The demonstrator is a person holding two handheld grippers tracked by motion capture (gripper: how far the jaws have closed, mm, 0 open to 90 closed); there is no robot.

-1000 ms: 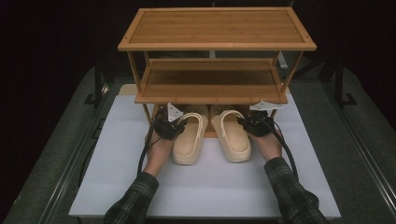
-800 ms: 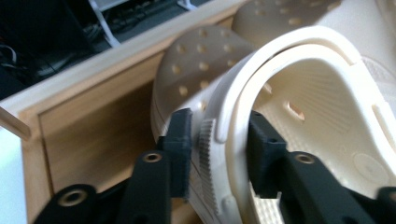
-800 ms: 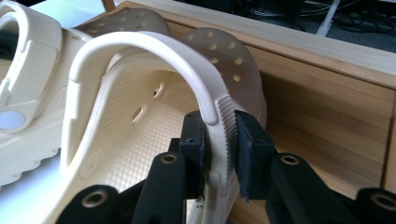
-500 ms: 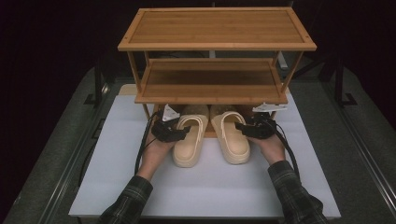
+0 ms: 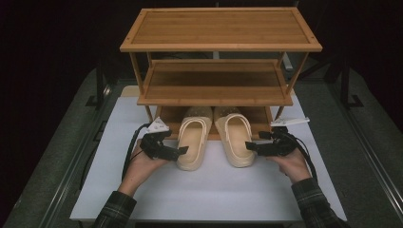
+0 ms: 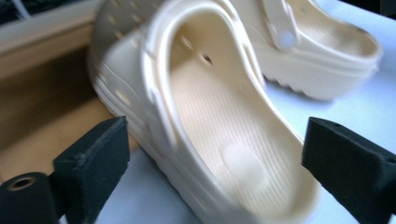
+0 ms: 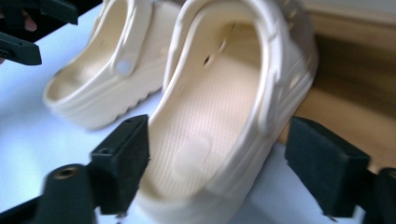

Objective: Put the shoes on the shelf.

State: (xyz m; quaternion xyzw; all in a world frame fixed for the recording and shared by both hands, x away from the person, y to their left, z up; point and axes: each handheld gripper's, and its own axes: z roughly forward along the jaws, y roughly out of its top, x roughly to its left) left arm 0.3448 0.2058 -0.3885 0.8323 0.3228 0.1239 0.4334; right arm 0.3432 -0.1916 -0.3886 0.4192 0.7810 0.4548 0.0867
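Cream clogs [image 5: 216,135] on rack's bottom shelf [image 5: 263,116]

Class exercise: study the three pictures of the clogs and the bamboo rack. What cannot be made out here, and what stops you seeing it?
- Toes of the left clog and right clog: high view, hidden under the middle shelf of the bamboo rack.
- Bottom shelf: high view, mostly covered by the middle shelf and the clogs.
- Left clog's edges: left gripper view, blurred.
- Whether the clogs' heels rest on the bottom shelf or the white board: unclear.
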